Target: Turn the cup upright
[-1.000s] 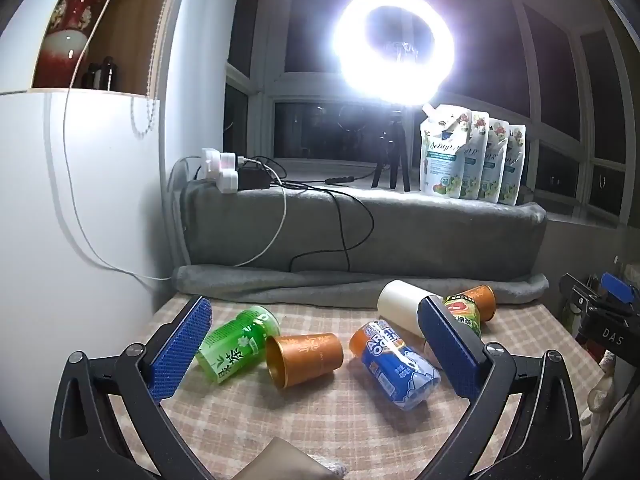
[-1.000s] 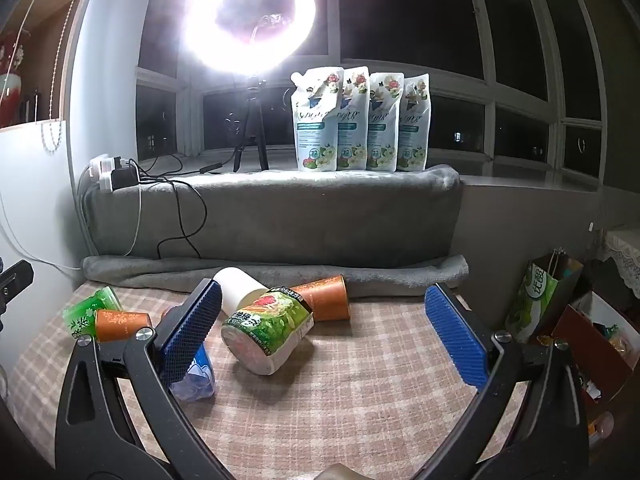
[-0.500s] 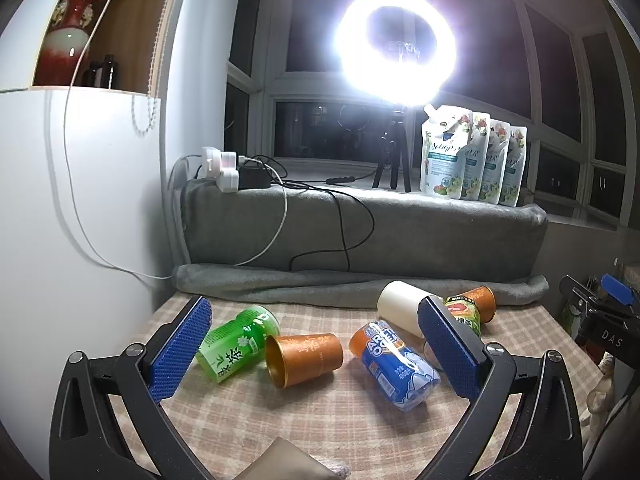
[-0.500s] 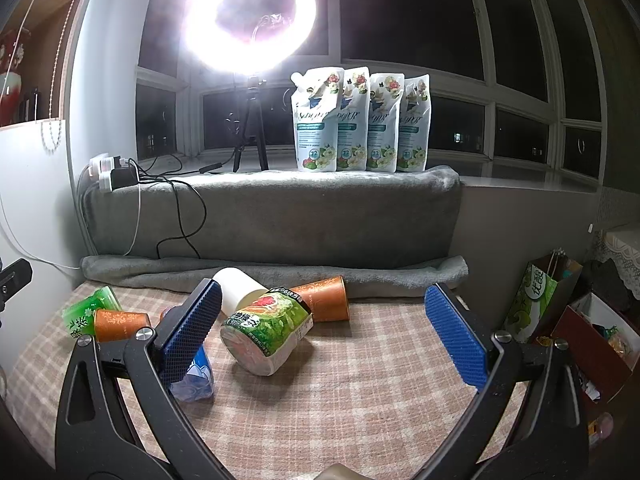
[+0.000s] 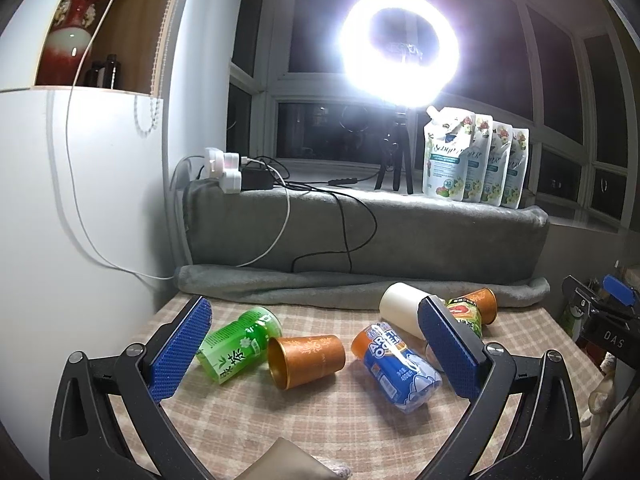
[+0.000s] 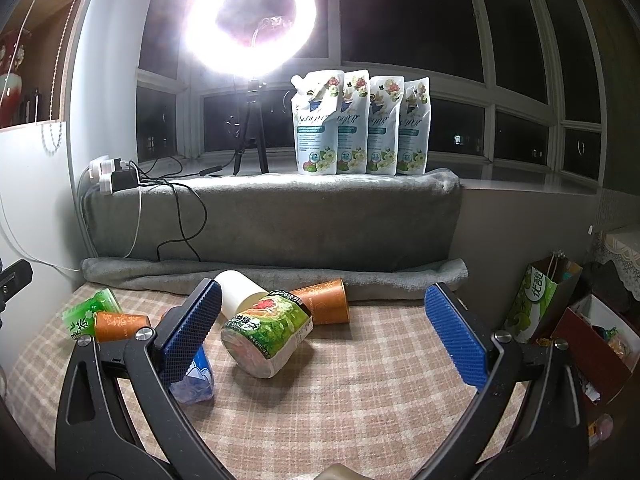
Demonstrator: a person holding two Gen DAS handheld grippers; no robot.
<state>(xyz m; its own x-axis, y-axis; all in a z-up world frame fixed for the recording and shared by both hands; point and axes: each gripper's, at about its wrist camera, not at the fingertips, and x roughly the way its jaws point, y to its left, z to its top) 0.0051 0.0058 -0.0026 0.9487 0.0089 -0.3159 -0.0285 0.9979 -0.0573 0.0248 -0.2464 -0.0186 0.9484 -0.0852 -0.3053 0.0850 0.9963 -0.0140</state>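
The checked tablecloth (image 5: 280,420) carried six cups, all lying on their sides. My left gripper (image 5: 316,350) hung spread wide and empty, and the copper cup (image 5: 306,360) lay straight ahead between its blue pads, long axis across my view, mouth toward my left. My right gripper (image 6: 334,334) was equally open, holding nothing, facing the green salad-print cup (image 6: 266,332). I judged the left hand nearer the copper one.
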